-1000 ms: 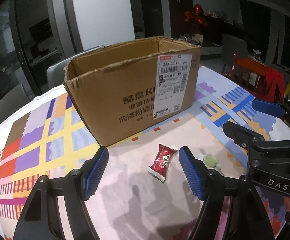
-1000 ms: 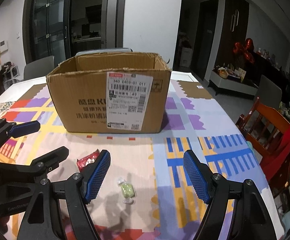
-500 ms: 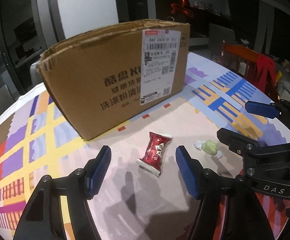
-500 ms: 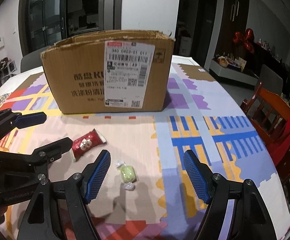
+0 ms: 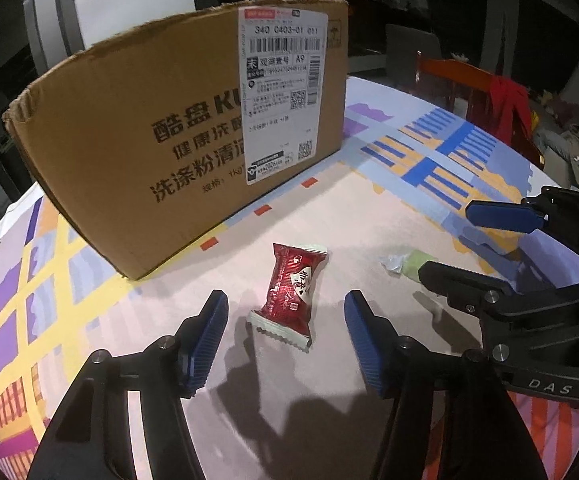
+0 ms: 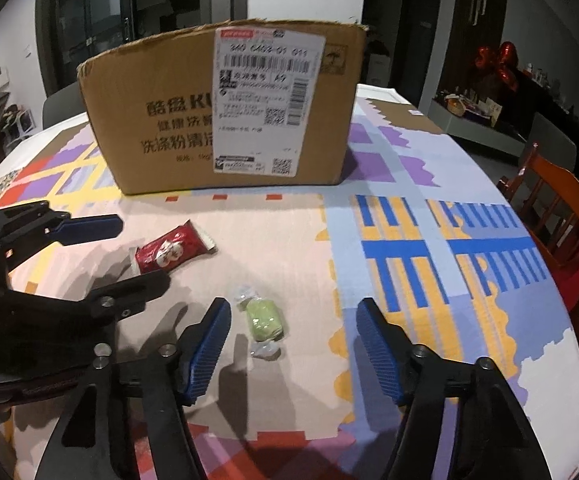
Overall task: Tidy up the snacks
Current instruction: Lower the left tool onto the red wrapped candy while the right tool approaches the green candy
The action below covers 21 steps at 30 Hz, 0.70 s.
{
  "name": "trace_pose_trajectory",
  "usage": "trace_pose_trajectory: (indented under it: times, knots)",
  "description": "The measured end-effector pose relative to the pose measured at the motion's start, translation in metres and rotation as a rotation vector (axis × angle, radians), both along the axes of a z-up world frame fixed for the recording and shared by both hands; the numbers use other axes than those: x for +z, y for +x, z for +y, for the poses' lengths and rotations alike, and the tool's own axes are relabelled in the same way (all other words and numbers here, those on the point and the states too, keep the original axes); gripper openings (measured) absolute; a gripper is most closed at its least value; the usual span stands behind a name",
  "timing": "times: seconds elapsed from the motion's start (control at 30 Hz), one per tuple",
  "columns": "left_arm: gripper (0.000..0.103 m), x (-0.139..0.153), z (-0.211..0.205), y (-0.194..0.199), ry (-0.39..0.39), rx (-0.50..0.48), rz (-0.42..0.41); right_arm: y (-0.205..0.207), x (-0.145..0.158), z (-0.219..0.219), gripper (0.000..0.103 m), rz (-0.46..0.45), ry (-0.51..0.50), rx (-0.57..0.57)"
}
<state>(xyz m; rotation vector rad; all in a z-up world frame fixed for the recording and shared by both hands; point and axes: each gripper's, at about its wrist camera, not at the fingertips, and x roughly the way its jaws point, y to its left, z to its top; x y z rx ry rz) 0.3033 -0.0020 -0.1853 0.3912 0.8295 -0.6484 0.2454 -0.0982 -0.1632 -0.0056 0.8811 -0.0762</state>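
A red snack packet (image 5: 292, 290) lies flat on the patterned tablecloth, in front of a tall cardboard box (image 5: 177, 132). My left gripper (image 5: 284, 308) straddles its near end with jaws closing, and the blue pads stay clear of the wrapper. A green wrapped candy (image 6: 263, 318) lies to the right of the packet. My right gripper (image 6: 293, 312) has it between its closing jaws, nearer the left pad, with no pad touching. In the right wrist view the red packet (image 6: 169, 250) sits between the fingers of the left gripper (image 6: 137, 254). The left wrist view shows the green candy (image 5: 411, 264) partly behind the right gripper (image 5: 445, 240).
The cardboard box (image 6: 225, 112) stands open-topped at the back of the round table (image 6: 469, 264). A wooden chair with red cloth (image 6: 569, 216) sits off the table's right edge. A grey chair (image 5: 411, 46) stands farther back.
Both grippers have come down toward the table and their jaws have narrowed. The red packet and the green candy now lie between the fingertips, larger in view. The box looms taller.
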Motion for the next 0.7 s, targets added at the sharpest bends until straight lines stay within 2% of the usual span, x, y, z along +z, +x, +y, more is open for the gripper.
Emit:
trace_pose_trajectory:
  times: [0.1, 0.43, 0.6, 0.7]
  knots:
    - [0.057, -0.003, -0.001, 0.004, 0.000, 0.001, 0.006, 0.001, -0.004, 0.003, 0.060, 0.009, 0.009, 0.013]
    - [0.051, -0.008, -0.009, 0.010, -0.006, -0.022, 0.010, 0.005, -0.012, 0.009, 0.054, 0.024, 0.023, 0.048]
    - [0.049, -0.013, -0.010, 0.010, -0.008, -0.020, 0.020, 0.009, -0.018, 0.006, 0.041, 0.047, 0.049, 0.055]
    - [0.048, -0.015, -0.009, 0.011, -0.018, -0.009, 0.024, 0.010, -0.021, 0.006, 0.039, 0.052, 0.056, 0.058]
